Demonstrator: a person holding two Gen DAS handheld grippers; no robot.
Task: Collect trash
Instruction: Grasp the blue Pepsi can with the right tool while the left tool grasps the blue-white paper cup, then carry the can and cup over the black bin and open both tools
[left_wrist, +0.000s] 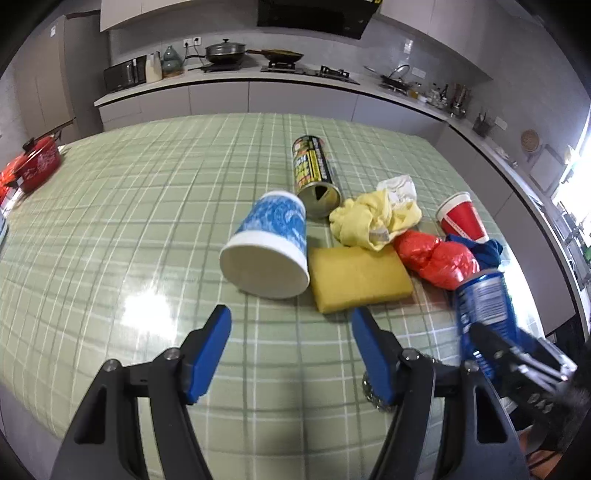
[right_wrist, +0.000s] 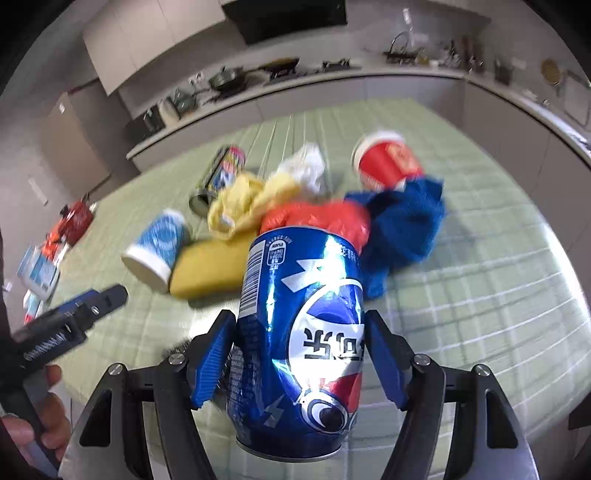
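Observation:
My right gripper (right_wrist: 299, 317) is shut on a dented blue soda can (right_wrist: 299, 332), held above the table; the can (left_wrist: 484, 299) also shows at the right of the left wrist view. My left gripper (left_wrist: 291, 321) is open with nothing between its fingers, just short of a tipped blue-and-white paper cup (left_wrist: 269, 240) and a yellow sponge (left_wrist: 358, 277). Behind them lie a black-and-yellow canister (left_wrist: 316, 173), a yellow cloth (left_wrist: 369, 218), crumpled white paper (left_wrist: 400, 184), a red plastic bag (left_wrist: 436, 258), a red paper cup (left_wrist: 461, 216) and a blue cloth (left_wrist: 487, 251).
The green checked table (left_wrist: 147, 221) carries a red pot (left_wrist: 37, 166) at its far left edge and a steel scourer (left_wrist: 373, 391) under my left gripper's right finger. Small boxes (right_wrist: 37, 273) sit at the left edge. A kitchen counter (left_wrist: 221, 79) runs behind.

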